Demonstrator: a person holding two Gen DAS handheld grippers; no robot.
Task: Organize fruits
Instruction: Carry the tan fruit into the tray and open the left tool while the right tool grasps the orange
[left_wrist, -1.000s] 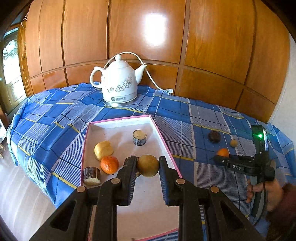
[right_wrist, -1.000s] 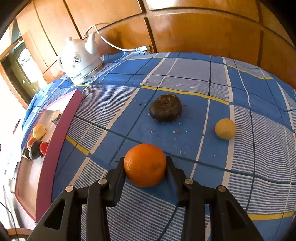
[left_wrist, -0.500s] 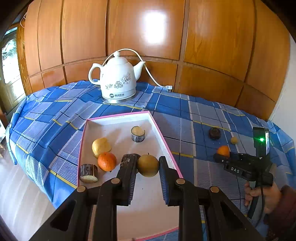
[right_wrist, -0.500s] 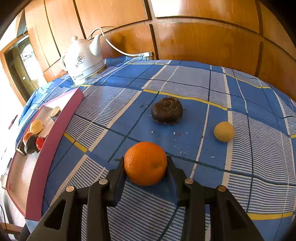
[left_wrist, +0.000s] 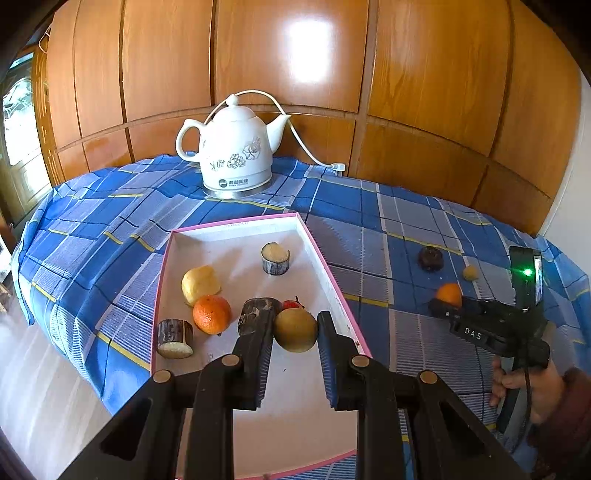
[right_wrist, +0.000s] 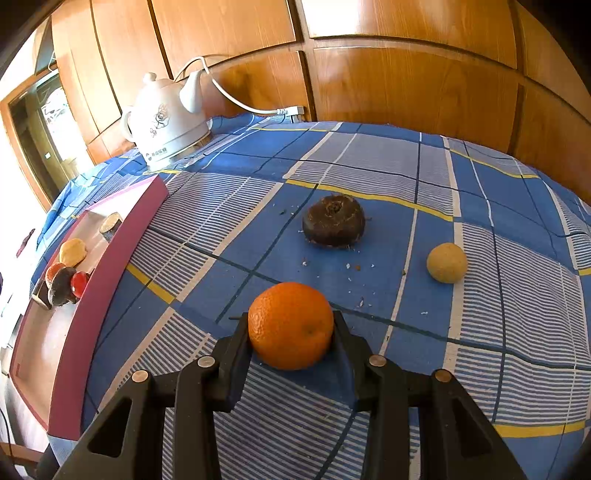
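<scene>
My right gripper (right_wrist: 291, 328) is shut on an orange (right_wrist: 290, 325) and holds it just above the blue checked cloth; the gripper also shows in the left wrist view (left_wrist: 448, 304). A dark round fruit (right_wrist: 333, 220) and a small yellow fruit (right_wrist: 446, 263) lie beyond it. My left gripper (left_wrist: 295, 332) is over the pink-rimmed tray (left_wrist: 332, 273), its fingers either side of a brown pear (left_wrist: 295, 329) with small gaps. The tray also holds an orange (left_wrist: 211, 314), a yellow fruit (left_wrist: 200, 284), a dark fruit (left_wrist: 258, 314), a red fruit (left_wrist: 292, 304) and cane pieces (left_wrist: 275, 257).
A white electric kettle (left_wrist: 234, 155) with its cord stands at the back of the table against the wood-panelled wall. The tray's rim (right_wrist: 110, 291) lies left of my right gripper. The table's edge drops to the floor on the left.
My right gripper has risen a little with the orange in it. My left gripper has drawn back and up slightly, its fingers still either side of the pear.
</scene>
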